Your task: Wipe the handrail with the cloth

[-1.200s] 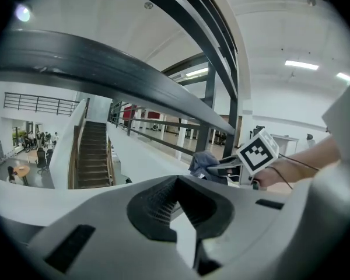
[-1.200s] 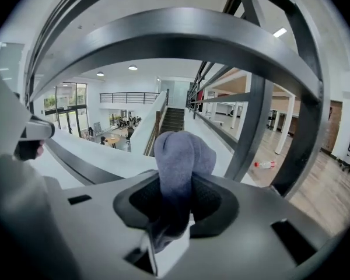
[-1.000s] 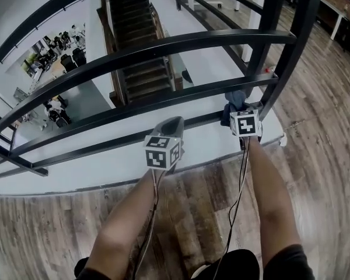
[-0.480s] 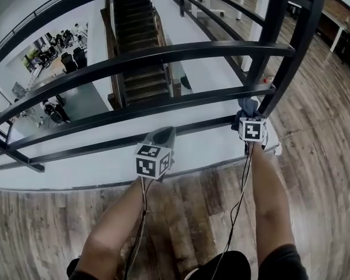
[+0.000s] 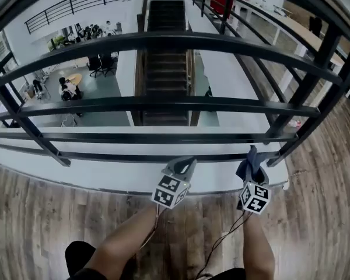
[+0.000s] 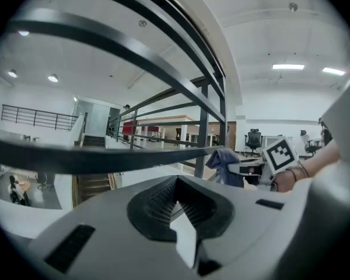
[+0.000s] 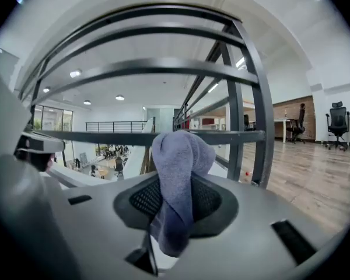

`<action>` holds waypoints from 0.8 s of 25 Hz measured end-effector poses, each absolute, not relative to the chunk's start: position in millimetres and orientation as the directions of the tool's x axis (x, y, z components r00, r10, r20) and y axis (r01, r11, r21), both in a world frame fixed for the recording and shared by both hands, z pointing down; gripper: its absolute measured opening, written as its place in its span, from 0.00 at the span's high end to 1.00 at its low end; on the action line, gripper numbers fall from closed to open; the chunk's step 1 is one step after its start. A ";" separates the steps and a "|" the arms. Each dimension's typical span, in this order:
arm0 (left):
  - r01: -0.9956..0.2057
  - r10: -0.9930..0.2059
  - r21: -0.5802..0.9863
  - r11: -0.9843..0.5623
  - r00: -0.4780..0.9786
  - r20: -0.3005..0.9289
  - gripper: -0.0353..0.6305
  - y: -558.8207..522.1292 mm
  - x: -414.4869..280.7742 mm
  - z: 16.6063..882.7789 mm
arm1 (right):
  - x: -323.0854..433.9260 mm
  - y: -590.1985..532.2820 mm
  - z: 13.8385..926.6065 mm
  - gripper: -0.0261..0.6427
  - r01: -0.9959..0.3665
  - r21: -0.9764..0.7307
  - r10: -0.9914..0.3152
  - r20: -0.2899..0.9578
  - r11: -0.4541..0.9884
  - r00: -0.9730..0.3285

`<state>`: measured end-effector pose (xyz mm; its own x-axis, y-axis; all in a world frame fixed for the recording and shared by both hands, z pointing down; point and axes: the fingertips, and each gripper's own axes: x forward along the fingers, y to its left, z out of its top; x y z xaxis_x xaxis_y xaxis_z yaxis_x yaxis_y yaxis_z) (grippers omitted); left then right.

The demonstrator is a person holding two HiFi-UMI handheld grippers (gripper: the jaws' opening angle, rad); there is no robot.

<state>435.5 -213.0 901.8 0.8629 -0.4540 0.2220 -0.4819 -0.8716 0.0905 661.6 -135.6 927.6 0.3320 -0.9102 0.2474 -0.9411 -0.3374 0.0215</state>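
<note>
- Nearest, the person's forearms reach out over the wooden floor (image 5: 326, 185), with a pair of tongs in each hand.
- The left tongs (image 5: 183, 167) have their jaws brought together with nothing between them. They sit just short of the lowest bar (image 5: 134, 155) and look idle.
- The right tongs (image 5: 252, 178) are clamped on the cloth (image 5: 250, 163), a grey-blue rag pinched about its middle. A rounded fold bulges forward past the jaws and a tail droops behind them.
- The cloth looks soft, light and floppy. It should mould round a bar easily, though I'd guess hard rubbing could drag it out of the jaws. The bunched middle grip seems right, as it leaves the padded fold as the wiping face.
- The fold is at the lowest bar of the handrail (image 5: 163, 39), beside the foot of the slanted post (image 5: 322, 101). I cannot tell whether it touches the bar or sits just off it.
- The bars look like rigid, smooth dark metal, so firm pressure should do no harm.
- Beyond the bars, a staircase (image 5: 166, 69) drops to a lower level.
</note>
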 end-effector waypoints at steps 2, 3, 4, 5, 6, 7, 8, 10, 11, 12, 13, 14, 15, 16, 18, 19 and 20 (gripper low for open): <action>-0.488 -0.463 0.076 -0.870 0.859 0.218 0.95 -206.0 402.1 886.7 | 611.9 -125.9 903.2 0.79 -0.943 0.010 -0.923 0.204 -0.333 0.327; -0.495 -0.472 0.071 -0.866 0.856 0.209 0.95 -203.0 386.7 880.3 | 589.3 -123.0 894.2 0.79 -0.947 0.009 -0.930 0.189 -0.320 0.316; -0.504 -0.483 0.066 -0.861 0.852 0.201 0.95 -199.4 371.7 868.3 | 567.7 -119.2 880.3 0.79 -0.953 0.007 -0.937 0.176 -0.304 0.301; -0.513 -0.494 0.062 -0.856 0.848 0.195 0.95 -194.9 356.8 844.6 | 546.4 -113.8 853.9 0.79 -0.957 0.001 -0.944 0.164 -0.289 0.285; -0.521 -0.503 0.061 -0.851 0.843 0.190 0.95 -189.9 341.9 807.0 | 525.0 -107.2 813.0 0.79 -0.962 -0.009 -0.951 0.155 -0.273 0.268; -0.532 -0.513 0.067 -0.844 0.838 0.187 0.95 -185.2 326.7 760.0 | 503.5 -100.5 762.6 0.79 -0.967 -0.018 -0.956 0.152 -0.255 0.249; -0.545 -0.525 0.079 -0.835 0.831 0.185 0.95 -180.7 311.1 711.5 | 481.7 -94.1 710.7 0.79 -0.972 -0.025 -0.961 0.155 -0.234 0.228; -0.577 -0.552 0.111 -0.809 0.811 0.194 0.95 -166.8 280.8 630.0 | 438.8 -78.8 620.7 0.79 -0.982 -0.024 -0.968 0.177 -0.188 0.180; -0.589 -0.561 0.130 -0.797 0.803 0.202 0.95 -156.7 267.8 597.0 | 419.6 -69.8 582.8 0.79 -0.986 -0.020 -0.969 0.188 -0.168 0.162; -0.596 -0.564 0.148 -0.789 0.799 0.209 0.95 -146.1 257.2 565.6 | 402.8 -61.3 546.5 0.79 -0.988 -0.015 -0.970 0.196 -0.151 0.146; -0.599 -0.565 0.165 -0.784 0.797 0.211 0.95 -136.5 248.9 533.6 | 388.8 -54.9 510.2 0.79 -0.991 -0.008 -0.971 0.198 -0.135 0.131; -0.602 -0.568 0.179 -0.778 0.796 0.209 0.95 -129.0 241.7 500.3 | 377.2 -50.9 473.4 0.79 -0.993 0.004 -0.974 0.195 -0.118 0.116; -0.606 -0.573 0.190 -0.772 0.794 0.202 0.95 -123.2 234.3 466.2 | 366.9 -48.6 436.8 0.79 -0.995 0.023 -0.977 0.190 -0.099 0.102; -0.612 -0.581 0.195 -0.767 0.790 0.196 0.95 -117.3 224.8 432.4 | 356.5 -46.2 401.3 0.79 -0.995 0.050 -0.979 0.184 -0.081 0.089; -0.623 -0.597 0.185 -0.760 0.781 0.182 0.95 -102.2 199.3 367.8 | 336.3 -37.9 335.3 0.79 -0.993 0.105 -0.982 0.173 -0.058 0.075; -0.629 -0.606 0.172 -0.758 0.777 0.170 0.95 -94.9 184.8 336.9 | 328.1 -32.7 305.2 0.79 -0.991 0.123 -0.984 0.164 -0.055 0.075; -0.637 -0.618 0.155 -0.756 0.771 0.153 0.95 -89.7 169.7 307.5 | 320.8 -27.9 277.9 0.79 -0.990 0.134 -0.986 0.152 -0.053 0.073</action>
